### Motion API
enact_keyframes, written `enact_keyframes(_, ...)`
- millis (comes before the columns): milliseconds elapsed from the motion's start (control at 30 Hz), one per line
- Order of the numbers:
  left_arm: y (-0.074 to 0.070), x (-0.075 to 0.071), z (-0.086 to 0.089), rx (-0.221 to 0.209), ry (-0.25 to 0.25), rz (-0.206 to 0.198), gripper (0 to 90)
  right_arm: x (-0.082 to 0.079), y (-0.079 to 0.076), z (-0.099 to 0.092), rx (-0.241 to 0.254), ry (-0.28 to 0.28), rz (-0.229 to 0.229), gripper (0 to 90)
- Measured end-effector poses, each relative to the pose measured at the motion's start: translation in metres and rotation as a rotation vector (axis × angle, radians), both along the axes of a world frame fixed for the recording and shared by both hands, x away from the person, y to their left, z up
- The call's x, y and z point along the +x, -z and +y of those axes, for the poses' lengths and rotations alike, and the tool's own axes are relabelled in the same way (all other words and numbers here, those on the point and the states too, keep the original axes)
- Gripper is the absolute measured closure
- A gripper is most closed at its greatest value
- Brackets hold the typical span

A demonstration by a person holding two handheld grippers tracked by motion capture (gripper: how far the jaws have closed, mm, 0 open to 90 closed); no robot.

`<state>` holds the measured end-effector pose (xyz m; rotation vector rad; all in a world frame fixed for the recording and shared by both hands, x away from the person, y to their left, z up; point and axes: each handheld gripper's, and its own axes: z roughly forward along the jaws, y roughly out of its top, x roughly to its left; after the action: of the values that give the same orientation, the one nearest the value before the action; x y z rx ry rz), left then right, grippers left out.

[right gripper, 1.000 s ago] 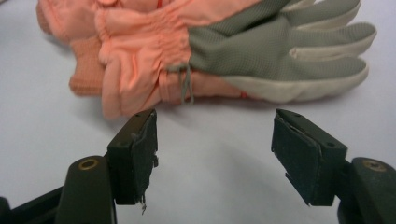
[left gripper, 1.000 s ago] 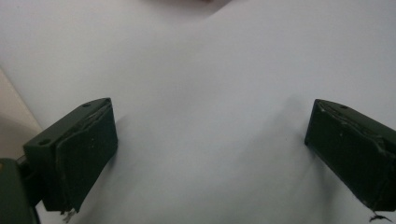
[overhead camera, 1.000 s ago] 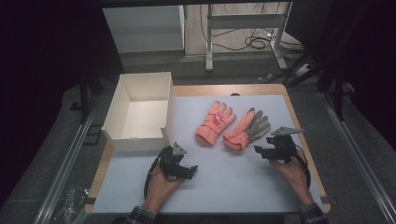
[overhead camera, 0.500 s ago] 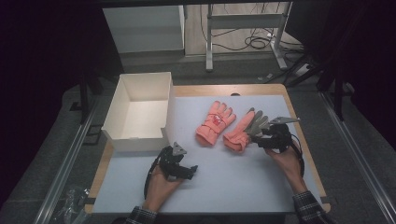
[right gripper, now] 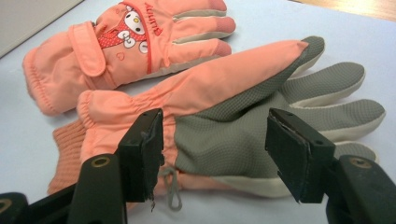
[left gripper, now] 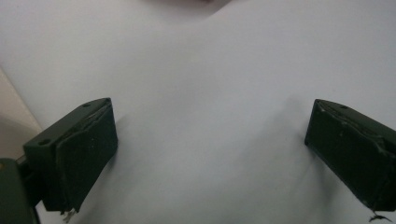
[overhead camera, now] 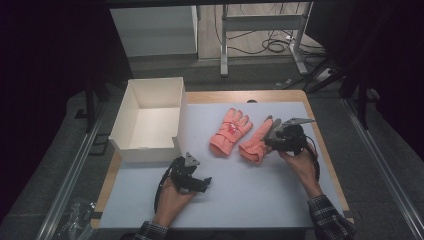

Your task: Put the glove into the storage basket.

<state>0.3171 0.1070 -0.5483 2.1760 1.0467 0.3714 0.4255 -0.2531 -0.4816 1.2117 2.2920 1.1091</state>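
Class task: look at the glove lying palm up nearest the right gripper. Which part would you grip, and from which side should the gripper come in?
Grip the palm-up glove across its grey palm, just above the gathered wrist, probably from its cuff end, where the right gripper already sits. The glove lies flat, and that part looks narrow enough to fit between the open jaws, which have just been closing. The spread fingers offer no single hold.

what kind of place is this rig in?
Probably a lab or workshop recording station: a wooden table with a pale blue mat ringed by dark curtains, black cables on the floor behind, metal frame legs, and hand-held grippers.
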Motion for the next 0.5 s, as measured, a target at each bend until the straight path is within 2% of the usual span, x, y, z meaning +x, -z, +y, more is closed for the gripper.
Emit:
enact_keyframes(200,0.0,0.0,0.0,0.0,0.0,0.0,2.3,0.007,0.002,0.003,-0.001,-0.001,0.003,37.4)
enact_keyframes(500,0.0,0.0,0.0,-0.003,-0.004,0.002,2.3,0.019,0.01,0.007,-0.042,0.029,0.006,37.3)
